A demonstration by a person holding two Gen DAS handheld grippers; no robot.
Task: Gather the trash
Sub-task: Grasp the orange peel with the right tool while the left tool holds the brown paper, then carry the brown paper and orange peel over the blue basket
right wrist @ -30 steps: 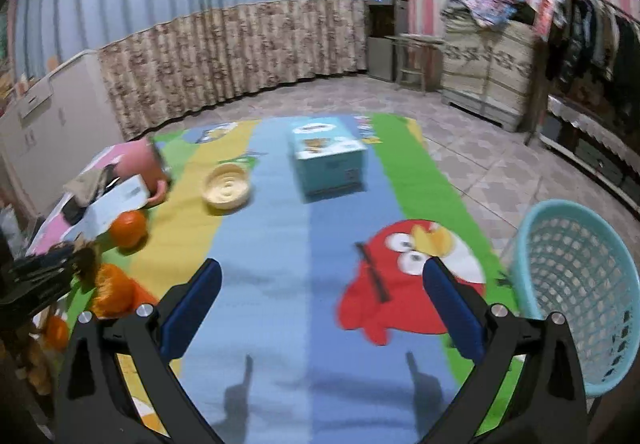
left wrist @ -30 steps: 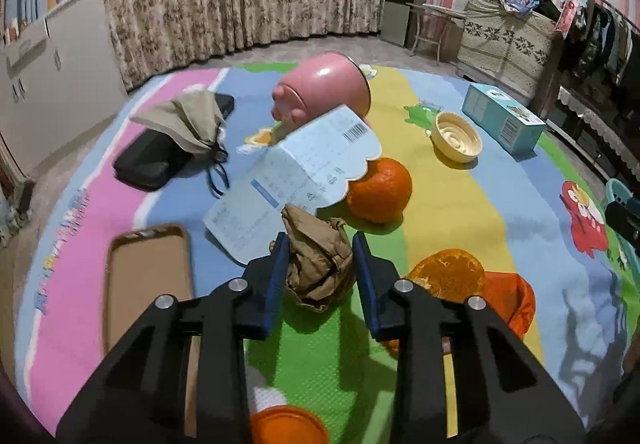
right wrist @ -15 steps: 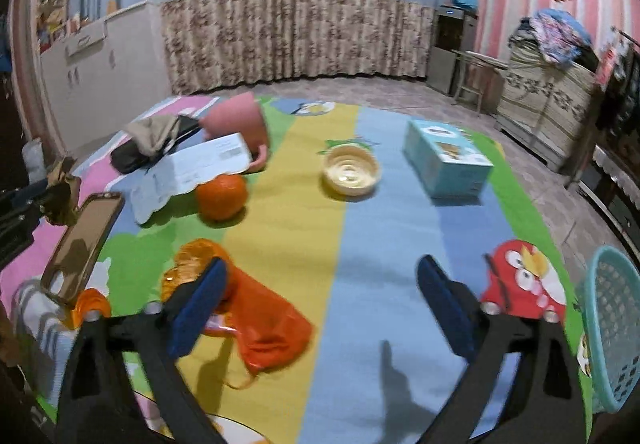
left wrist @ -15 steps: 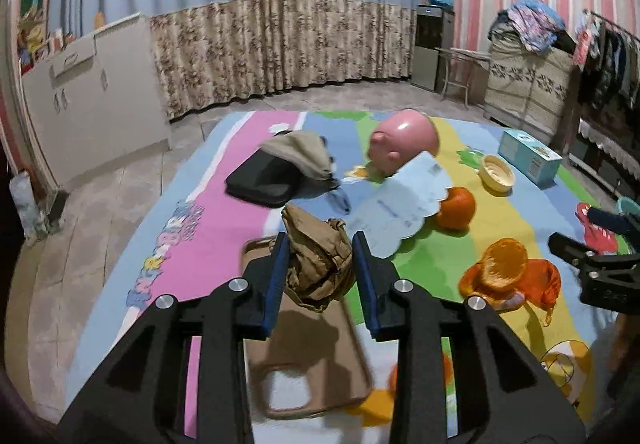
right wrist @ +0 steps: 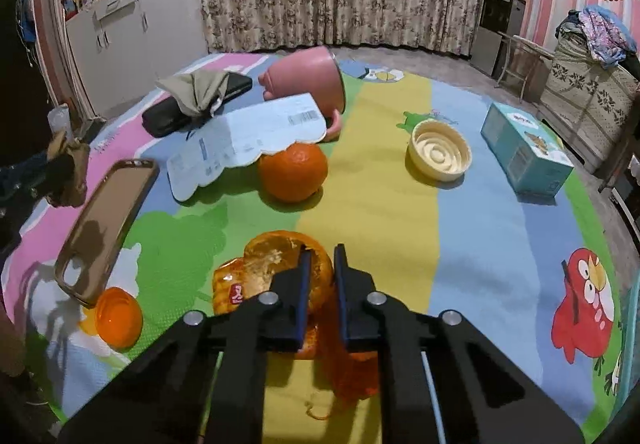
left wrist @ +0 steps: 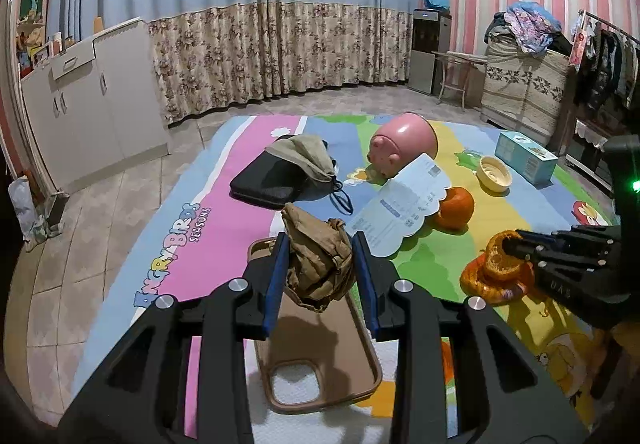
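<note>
Brown crumpled paper [left wrist: 318,264], pinched between the two blue pads of the left gripper [left wrist: 320,268] and carried clear of the play mat [left wrist: 224,220], hangs above the phone case [left wrist: 316,360]; a squeeze across the wad's width suits so light and springy a piece, which would probably slip from a looser hold. Flat paper slip [left wrist: 404,208], further right, leans on the whole orange [left wrist: 456,206] and so stands tilted rather than flat; the pink piggy pot [left wrist: 404,142] lies on its side behind it. Orange peel [right wrist: 288,260], resting on the orange net bag [right wrist: 356,368], sits between the fingers of the right gripper [right wrist: 320,264], which are drawn nearly together about its rim; whether the pads already bite or only flank it cannot be told. Cream bowl [right wrist: 438,152] and blue box [right wrist: 524,148] stand well apart to the right, untouched; no bin shows in either view.
</note>
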